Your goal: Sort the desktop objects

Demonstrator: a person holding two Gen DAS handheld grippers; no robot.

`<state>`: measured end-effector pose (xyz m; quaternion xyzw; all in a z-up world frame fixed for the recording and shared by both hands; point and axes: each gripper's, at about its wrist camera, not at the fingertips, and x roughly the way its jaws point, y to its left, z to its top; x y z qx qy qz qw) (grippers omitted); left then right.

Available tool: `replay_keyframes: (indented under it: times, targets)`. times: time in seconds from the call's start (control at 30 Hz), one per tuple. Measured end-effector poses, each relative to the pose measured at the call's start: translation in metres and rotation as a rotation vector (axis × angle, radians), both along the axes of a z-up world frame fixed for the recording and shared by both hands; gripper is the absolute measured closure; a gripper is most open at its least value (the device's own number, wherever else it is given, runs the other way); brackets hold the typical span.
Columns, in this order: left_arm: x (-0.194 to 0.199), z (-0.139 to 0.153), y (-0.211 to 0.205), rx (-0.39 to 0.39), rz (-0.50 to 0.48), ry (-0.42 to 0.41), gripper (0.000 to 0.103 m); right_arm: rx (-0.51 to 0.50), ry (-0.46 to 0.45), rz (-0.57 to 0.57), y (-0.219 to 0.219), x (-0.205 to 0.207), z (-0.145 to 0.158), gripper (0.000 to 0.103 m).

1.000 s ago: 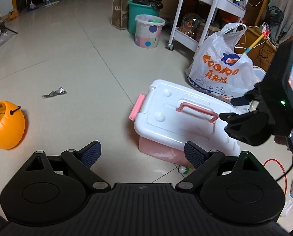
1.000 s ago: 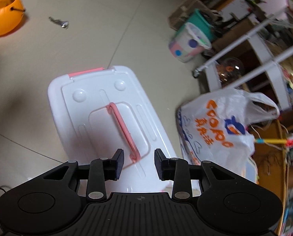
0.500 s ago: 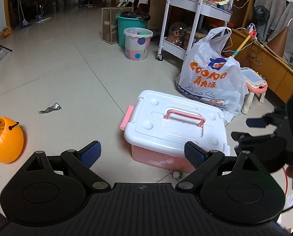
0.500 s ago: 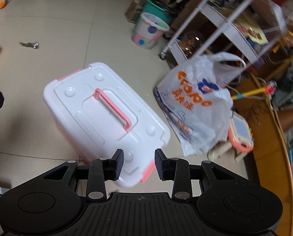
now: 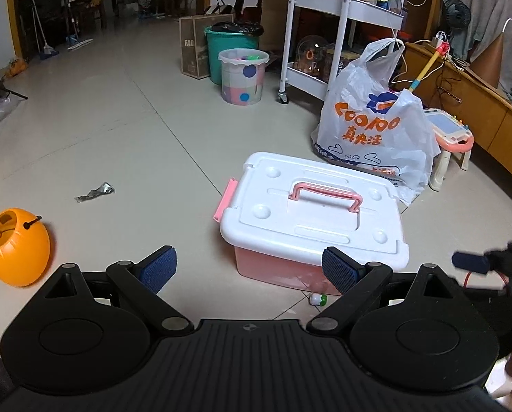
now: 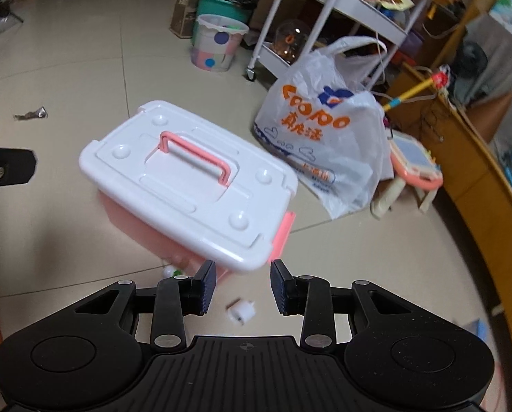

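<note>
Box (image 5: pixel 310 219) on floor, lid shut. My left gripper (image 5: pixel 249 271) wide open, empty; right gripper (image 6: pixel 243 286) part open, empty, near box's pink latch (image 6: pixel 283 237). Approach latch squarely, lift gently.

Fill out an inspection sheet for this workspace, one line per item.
Surface: tiled floor, no table seen.
Job's things: storage box, white lid closed, pink handle upright.
Clutter: orange pumpkin bucket, foil scrap, small white-green toy, small white piece.
Grippers: left gripper open wide, empty; right gripper partly open, empty.
Cables: red cable near right edge.
Surroundings: printed plastic bag, polka-dot bin, white rolling shelf.
</note>
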<state>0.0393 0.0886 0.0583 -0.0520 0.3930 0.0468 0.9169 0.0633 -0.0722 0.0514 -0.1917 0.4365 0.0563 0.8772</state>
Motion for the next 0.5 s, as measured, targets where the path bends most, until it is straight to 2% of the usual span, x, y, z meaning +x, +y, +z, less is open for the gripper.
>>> replay_keyframes:
  times: [0.27,0.5]
  targets:
    - [-0.004,-0.006,-0.009,0.002,-0.036,0.011,0.009,0.084,0.008,-0.082,-0.009,-0.025,-0.008,0.070]
    - [-0.010,-0.007,-0.024,0.067,-0.071,-0.003,0.009,0.133,0.029,-0.136,-0.015,-0.040,-0.016,0.070]
